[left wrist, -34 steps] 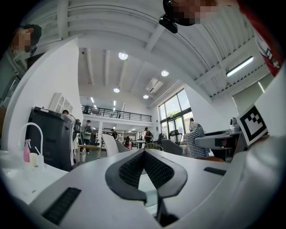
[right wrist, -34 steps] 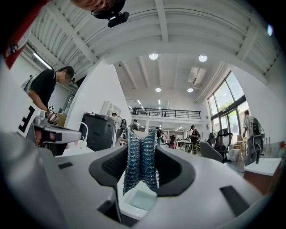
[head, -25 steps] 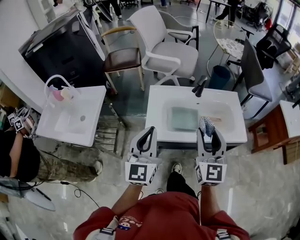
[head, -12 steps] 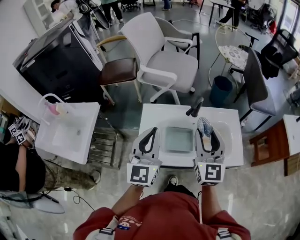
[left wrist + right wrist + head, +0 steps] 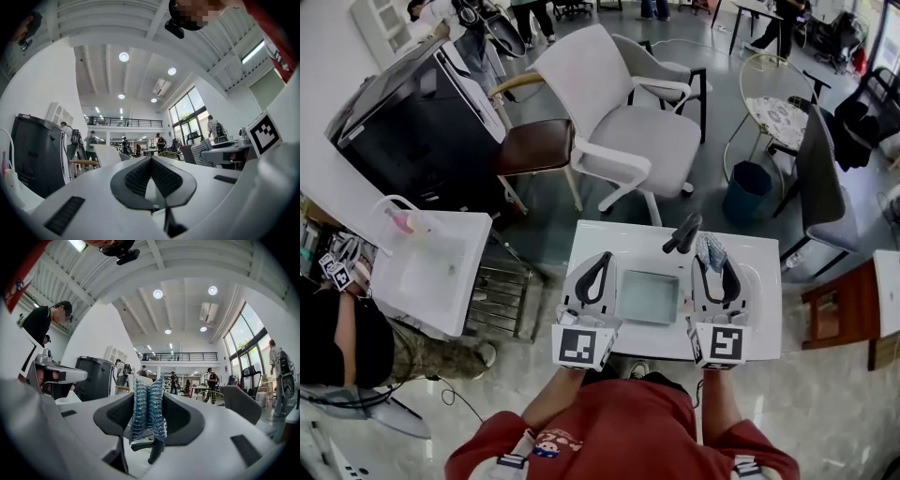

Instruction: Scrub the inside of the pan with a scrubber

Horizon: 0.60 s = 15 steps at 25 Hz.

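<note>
One scrubber, a wad of blue-silver mesh, stands clamped upright between the dark pads of your right tool, and its top pokes out past the tips. Seen from your head, the scrubber hangs at about 1 o'clock of the pan, above the pan's far right corner and not touching it. The pan is a shallow square one, pale and greenish. It lies flat in the basin of the white surface, between your two tools. Your left tool is at the pan's 9 o'clock, and its jaws are closed tip to tip with nothing between them. Both tools point toward 12 o'clock and are held level with each other above the near half of the surface. A dark faucet rises at the pan's 12 to 1 o'clock, just beside the scrubber. Well apart at 9 o'clock stands a second white sink, and a seated person is beyond it at the frame's edge. At 11 o'clock there is a black cabinet, at 12 o'clock a white chair, and at 1 o'clock a blue bin.
</note>
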Each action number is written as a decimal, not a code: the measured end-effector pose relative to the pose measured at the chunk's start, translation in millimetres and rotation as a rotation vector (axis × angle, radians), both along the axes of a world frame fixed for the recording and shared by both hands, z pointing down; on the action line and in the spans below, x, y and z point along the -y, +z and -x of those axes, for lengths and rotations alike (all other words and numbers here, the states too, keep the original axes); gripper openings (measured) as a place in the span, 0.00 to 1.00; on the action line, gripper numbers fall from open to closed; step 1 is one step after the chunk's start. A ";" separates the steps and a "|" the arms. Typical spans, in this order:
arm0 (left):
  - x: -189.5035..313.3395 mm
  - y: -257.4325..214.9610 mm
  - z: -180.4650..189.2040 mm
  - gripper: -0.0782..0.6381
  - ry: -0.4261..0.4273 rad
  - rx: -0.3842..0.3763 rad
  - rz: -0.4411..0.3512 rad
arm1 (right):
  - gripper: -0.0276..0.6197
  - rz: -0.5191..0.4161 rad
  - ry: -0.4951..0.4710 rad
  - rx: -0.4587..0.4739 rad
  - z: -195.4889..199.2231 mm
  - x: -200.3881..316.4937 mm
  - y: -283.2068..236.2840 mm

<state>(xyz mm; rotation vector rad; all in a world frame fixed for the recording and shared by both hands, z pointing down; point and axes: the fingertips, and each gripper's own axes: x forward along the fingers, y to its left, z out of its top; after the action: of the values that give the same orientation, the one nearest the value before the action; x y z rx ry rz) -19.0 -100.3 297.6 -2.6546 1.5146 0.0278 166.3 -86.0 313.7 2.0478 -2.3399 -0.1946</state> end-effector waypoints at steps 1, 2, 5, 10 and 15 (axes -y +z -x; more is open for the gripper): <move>3.7 0.8 -1.5 0.12 -0.001 0.000 -0.001 | 0.34 0.004 -0.002 0.002 -1.1 3.1 2.0; 7.3 1.2 -2.7 0.12 -0.002 -0.002 -0.003 | 0.34 0.008 -0.004 0.002 -1.8 6.7 4.3; 19.1 3.9 -4.2 0.12 0.006 -0.002 -0.010 | 0.34 0.017 0.000 -0.002 -2.9 18.1 12.6; 42.8 11.2 1.9 0.12 0.026 0.005 -0.017 | 0.34 0.010 0.015 0.001 4.8 38.7 22.7; 62.0 17.2 10.0 0.12 0.014 -0.010 -0.002 | 0.34 0.035 -0.014 -0.018 17.5 52.6 28.6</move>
<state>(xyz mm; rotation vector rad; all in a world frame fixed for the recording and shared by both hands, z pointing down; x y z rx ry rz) -29.0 -162.3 314.8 -2.6678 1.4982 0.0434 148.8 -138.7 342.3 2.0058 -2.3312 -0.1709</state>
